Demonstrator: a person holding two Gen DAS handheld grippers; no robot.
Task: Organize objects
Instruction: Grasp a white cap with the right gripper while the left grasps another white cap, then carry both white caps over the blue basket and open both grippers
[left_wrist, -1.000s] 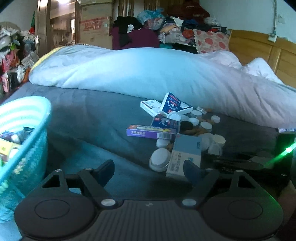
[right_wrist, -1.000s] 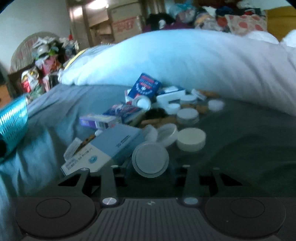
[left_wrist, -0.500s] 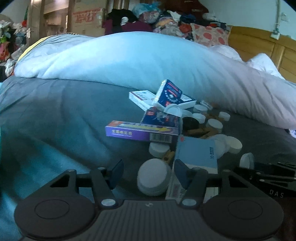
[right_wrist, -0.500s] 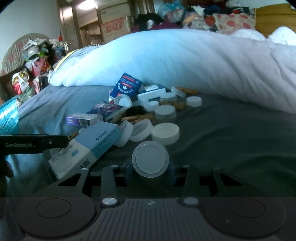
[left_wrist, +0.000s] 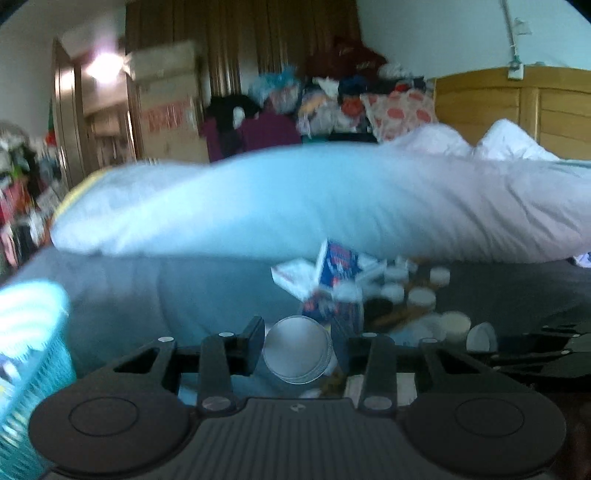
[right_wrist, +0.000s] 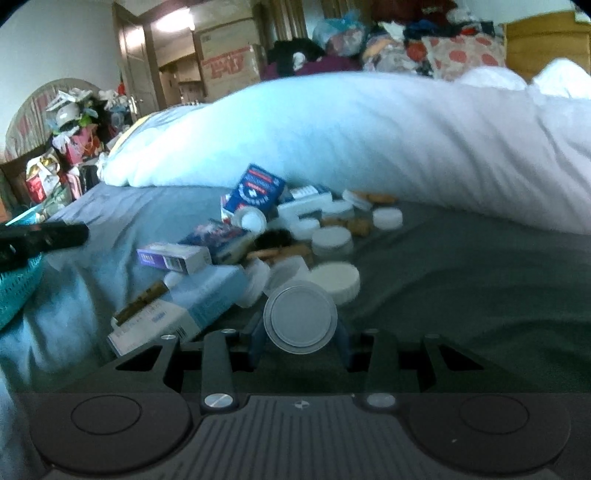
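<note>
A pile of medicine boxes (right_wrist: 173, 256) and white-capped bottles (right_wrist: 332, 240) lies on the grey-blue bed sheet (right_wrist: 461, 280). My left gripper (left_wrist: 298, 338) has its jaws closing on a white-capped bottle (left_wrist: 297, 354), which sits between the fingers with the cap facing the camera; the picture is blurred. My right gripper (right_wrist: 300, 332) is shut on another white-capped bottle (right_wrist: 300, 315), held just in front of the pile. A teal basket (left_wrist: 29, 332) stands at the left edge of the bed. The left gripper's black body shows at the left of the right wrist view.
A big pale blue duvet (left_wrist: 314, 199) lies across the bed behind the pile. A wooden headboard (left_wrist: 517, 107) stands at the right, with heaped clothes and cardboard boxes (right_wrist: 229, 62) beyond the bed. In the left wrist view the right gripper's dark body (left_wrist: 535, 354) is low right.
The left gripper's jaws closed around a white-capped bottle from the pile, and it swung back left, so the teal basket is in its view again. The right gripper kept its bottle and barely moved.
</note>
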